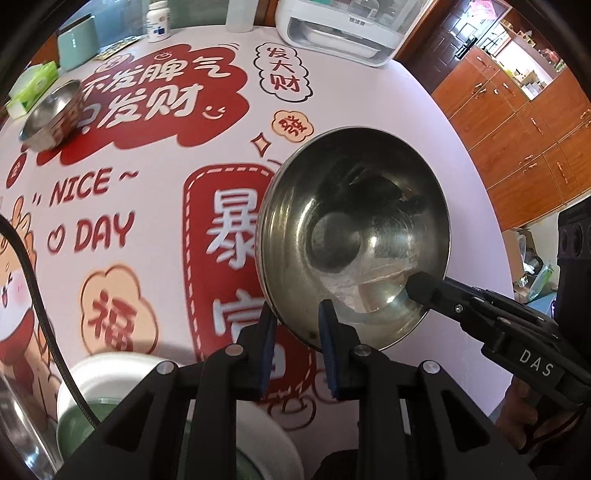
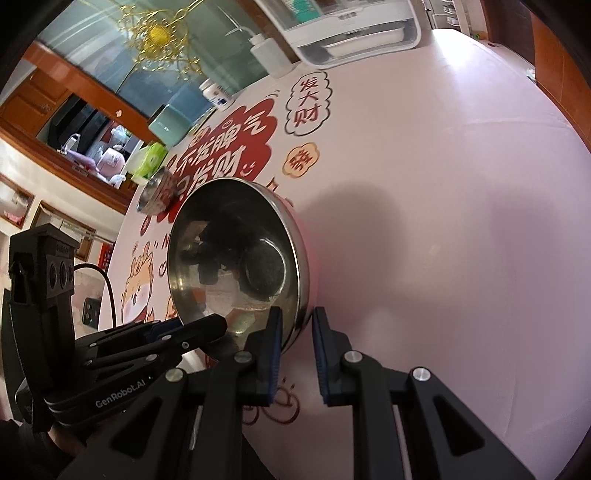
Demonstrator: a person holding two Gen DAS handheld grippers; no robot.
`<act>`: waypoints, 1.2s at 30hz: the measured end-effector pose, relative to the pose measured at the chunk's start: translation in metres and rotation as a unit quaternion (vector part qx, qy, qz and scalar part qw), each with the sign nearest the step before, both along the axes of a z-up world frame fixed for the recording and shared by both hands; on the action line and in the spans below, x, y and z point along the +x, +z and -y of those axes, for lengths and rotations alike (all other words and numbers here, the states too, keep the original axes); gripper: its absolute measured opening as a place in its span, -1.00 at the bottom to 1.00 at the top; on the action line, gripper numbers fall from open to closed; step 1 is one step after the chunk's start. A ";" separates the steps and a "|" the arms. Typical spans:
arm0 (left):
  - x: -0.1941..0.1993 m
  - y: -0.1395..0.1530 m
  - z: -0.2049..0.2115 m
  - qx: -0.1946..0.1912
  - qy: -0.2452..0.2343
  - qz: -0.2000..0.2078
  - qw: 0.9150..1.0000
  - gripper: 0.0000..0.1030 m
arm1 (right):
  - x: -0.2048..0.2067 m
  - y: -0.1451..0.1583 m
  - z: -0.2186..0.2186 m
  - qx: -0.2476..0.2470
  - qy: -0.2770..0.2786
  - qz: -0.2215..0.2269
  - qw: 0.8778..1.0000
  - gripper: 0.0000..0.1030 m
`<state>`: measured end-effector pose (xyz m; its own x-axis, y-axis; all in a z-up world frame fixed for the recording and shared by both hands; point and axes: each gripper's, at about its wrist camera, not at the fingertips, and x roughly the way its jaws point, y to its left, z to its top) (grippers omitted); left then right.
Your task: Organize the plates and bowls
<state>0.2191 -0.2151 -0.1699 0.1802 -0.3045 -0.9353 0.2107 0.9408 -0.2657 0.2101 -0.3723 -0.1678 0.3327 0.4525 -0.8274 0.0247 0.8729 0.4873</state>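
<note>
A shiny steel bowl (image 1: pixel 354 236) is held tilted above the table, its inside facing the cameras; it also shows in the right wrist view (image 2: pixel 236 258). My left gripper (image 1: pixel 297 328) straddles its lower rim, one finger inside and one outside. My right gripper (image 2: pixel 297 332) straddles the rim at the other side; it shows in the left wrist view (image 1: pixel 417 291) with a fingertip on the rim. A stack of steel bowls (image 1: pixel 51 114) stands far left on the table. A white bowl (image 1: pixel 110 373) with a green one inside sits just below my left gripper.
The table (image 1: pixel 369 103) has a pink cloth with red Chinese prints. A white appliance (image 1: pixel 332 26), a pill bottle (image 1: pixel 158 20), a teal container (image 1: pixel 75 42) and a tissue box (image 1: pixel 31 86) line the far edge. Wooden cabinets (image 1: pixel 517 122) stand to the right.
</note>
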 end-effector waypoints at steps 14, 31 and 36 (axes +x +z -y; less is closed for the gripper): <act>-0.047 0.025 -0.035 -0.005 0.020 0.030 0.999 -0.59 | -0.032 0.025 -0.039 -0.017 0.037 0.023 0.999 -0.69; -0.102 0.060 -0.105 0.026 0.063 0.056 0.996 -0.59 | -0.063 0.042 -0.109 0.008 0.087 0.032 0.996 -0.68; -0.113 0.062 -0.131 0.036 0.077 0.055 0.995 -0.59 | -0.067 0.043 -0.134 0.017 0.107 0.025 0.994 -0.68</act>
<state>0.1060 -0.0846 -0.1081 0.3222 -0.1981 -0.9257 0.0860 0.9799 -0.1798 0.1433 -0.2381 -0.1252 0.2663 0.5441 -0.7956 -0.1839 0.8390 0.5122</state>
